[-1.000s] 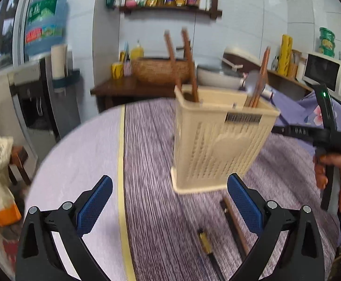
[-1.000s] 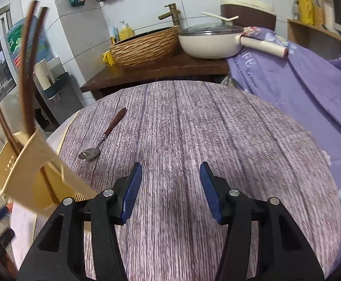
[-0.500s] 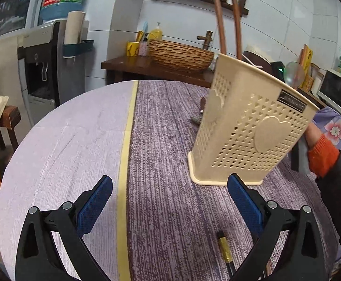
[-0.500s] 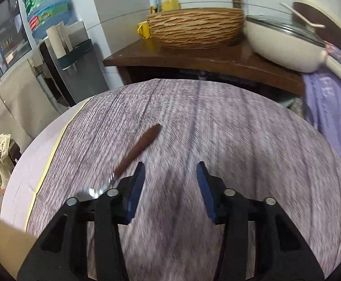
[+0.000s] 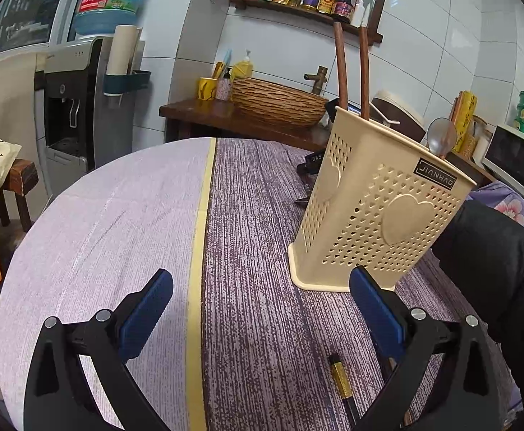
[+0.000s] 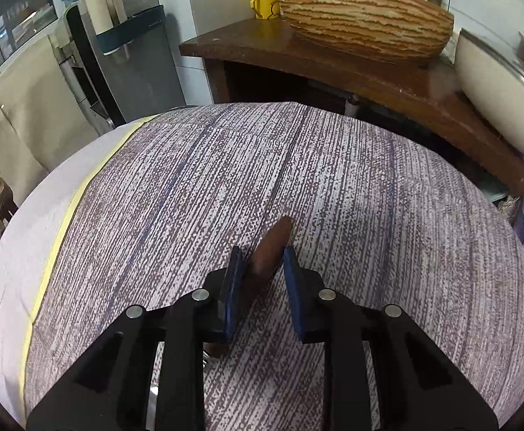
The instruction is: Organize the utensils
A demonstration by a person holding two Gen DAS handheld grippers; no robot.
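Note:
A cream perforated utensil holder (image 5: 377, 208) stands on the round table, holding two brown chopsticks (image 5: 341, 68) and a spoon (image 5: 441, 138). My left gripper (image 5: 262, 309) is open and empty, just in front of the holder. A black chopstick with a gold band (image 5: 341, 380) lies on the table near its right finger. In the right wrist view, my right gripper (image 6: 260, 265) is lowered over a spoon's brown wooden handle (image 6: 272, 248). The handle lies between the blue pads, which stand slightly apart from it. The spoon's bowl is hidden under the gripper.
The table (image 6: 334, 179) has a purple woven cloth with a yellow stripe (image 5: 199, 251). A wooden counter (image 6: 334, 61) with a wicker basket (image 6: 362, 10) and a white pot (image 6: 495, 100) stands behind it. A water dispenser (image 5: 82, 107) is at the left.
My right gripper has moved down and forward over the spoon handle, which now lies between its pads. My left gripper has swung left, so the holder sits further right in its view.

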